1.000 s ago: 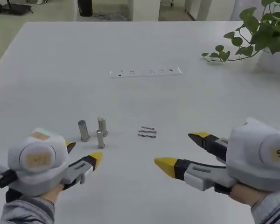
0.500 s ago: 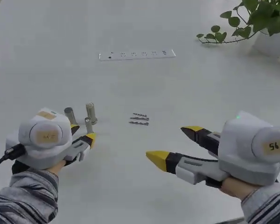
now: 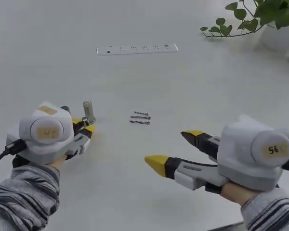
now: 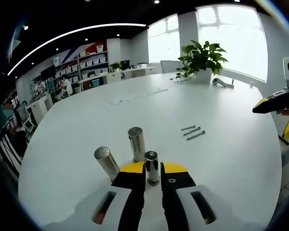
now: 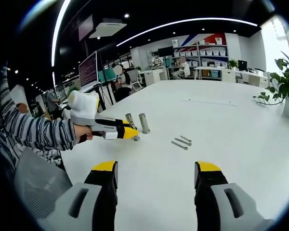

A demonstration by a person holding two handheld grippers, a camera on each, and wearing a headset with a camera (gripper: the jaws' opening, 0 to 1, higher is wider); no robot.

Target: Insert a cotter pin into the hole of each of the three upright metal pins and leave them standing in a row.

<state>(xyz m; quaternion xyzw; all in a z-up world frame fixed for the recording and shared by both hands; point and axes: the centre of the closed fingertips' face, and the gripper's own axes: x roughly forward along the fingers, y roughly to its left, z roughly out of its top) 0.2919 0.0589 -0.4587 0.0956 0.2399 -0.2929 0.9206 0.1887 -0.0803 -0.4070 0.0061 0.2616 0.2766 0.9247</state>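
At the left gripper [image 3: 84, 126], jaws seemingly pinching one metal pin [image 4: 152, 163], base hidden; right gripper [image 3: 169, 148] spread wide.

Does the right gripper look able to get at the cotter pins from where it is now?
Probably yes. The right gripper is open, with bare table between it and the cotter pins; the left gripper, shut on a metal pin, sits off to the side.

Left tongs [image 4: 152, 169] clamped — right tongs [image 5: 156, 167] spread wide.
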